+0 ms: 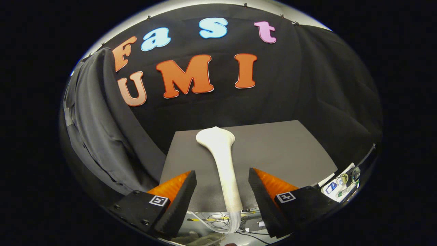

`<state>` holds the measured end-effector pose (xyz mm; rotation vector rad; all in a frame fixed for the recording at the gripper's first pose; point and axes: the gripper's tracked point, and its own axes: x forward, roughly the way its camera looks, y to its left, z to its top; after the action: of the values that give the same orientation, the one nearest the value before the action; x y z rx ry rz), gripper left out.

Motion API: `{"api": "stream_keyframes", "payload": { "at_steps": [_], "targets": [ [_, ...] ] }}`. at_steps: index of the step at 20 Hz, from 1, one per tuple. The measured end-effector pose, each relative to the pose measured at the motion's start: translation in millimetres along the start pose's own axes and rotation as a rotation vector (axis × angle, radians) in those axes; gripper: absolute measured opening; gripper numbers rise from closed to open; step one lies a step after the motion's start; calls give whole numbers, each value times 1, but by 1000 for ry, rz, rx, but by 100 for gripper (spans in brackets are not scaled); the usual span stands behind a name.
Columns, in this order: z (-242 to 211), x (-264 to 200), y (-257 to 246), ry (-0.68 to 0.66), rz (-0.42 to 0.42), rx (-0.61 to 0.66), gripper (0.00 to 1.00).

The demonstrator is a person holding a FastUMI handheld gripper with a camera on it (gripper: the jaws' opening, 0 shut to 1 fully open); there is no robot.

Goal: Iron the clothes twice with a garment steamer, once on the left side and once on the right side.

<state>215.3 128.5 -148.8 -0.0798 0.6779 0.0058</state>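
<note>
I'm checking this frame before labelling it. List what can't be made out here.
- Steamer, gripper view: its near end dips below the table edge between the open fingers; how it ends is unclear.
- Garment, left of the table: dark folds against dark cloth; its lower part is cut off.
- Small items past the right finger: too small to identify.

white steamer (222,164), grey board (273,150)

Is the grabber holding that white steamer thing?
No. The gripper is open; the white steamer lies between its fingers on the grey board, touched by neither.
</note>
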Motion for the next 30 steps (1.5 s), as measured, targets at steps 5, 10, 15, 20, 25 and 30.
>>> {"api": "stream_keyframes", "payload": {
  "at_steps": [5, 10, 15, 20, 25, 30],
  "targets": [
    [1, 59, -5, 128, 29, -27, 99],
    [-3, 95, -9, 208, 51, -45, 98],
    [-14, 104, -11, 267, 71, -65, 98],
    [-22, 108, -8, 306, 99, -49, 81],
    [-27, 107, 0, 328, 103, -55, 56],
    [-23, 107, -2, 265, 63, -41, 46]
  ]
}}
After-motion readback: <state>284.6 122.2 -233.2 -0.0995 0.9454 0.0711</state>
